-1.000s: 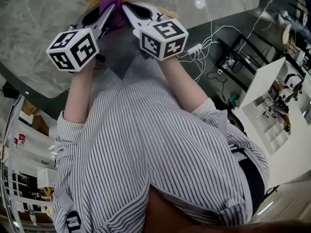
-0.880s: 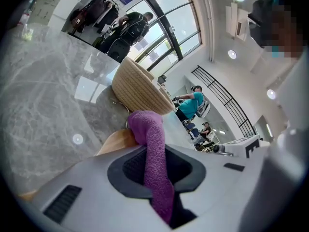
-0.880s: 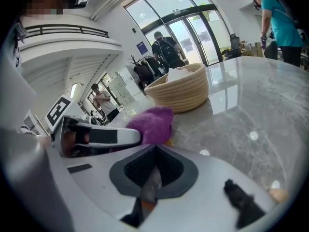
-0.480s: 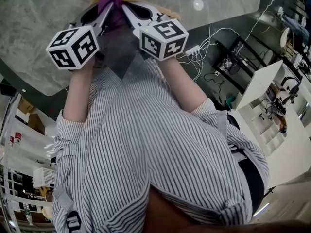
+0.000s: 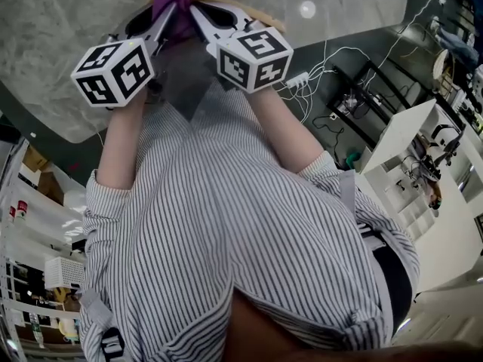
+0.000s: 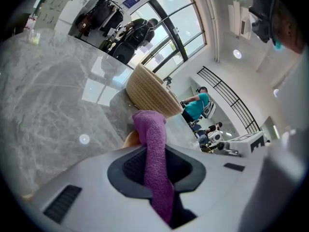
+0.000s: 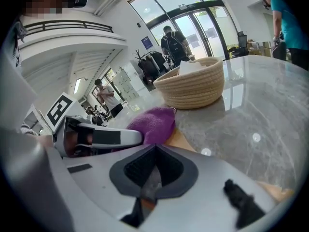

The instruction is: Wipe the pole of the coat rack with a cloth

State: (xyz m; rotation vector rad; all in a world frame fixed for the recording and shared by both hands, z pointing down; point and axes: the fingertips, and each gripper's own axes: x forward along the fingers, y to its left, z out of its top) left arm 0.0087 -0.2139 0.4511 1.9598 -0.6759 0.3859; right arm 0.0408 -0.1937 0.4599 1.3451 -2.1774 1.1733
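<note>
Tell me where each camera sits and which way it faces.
Head view: on the person's head, facing steeply down: striped shirt, forearms, left tool, right tool.
Left gripper view: on the left tool, along its jaws shut on the purple cloth, toward the woven basket.
Right gripper view: on the right tool, facing the basket; left tool visible.
Shared: both gripper views show cloth, basket, marble table.

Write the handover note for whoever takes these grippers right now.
Left claw: shut on the purple terry cloth.
Right claw: shut, empty, close beside the cloth.
Both are over the grey marble table, near the woven straw basket. A tan wooden piece shows next to the cloth, possibly the pole.
Done: cloth gripped.
Left: wiping the pole; progress cannot be judged.
</note>
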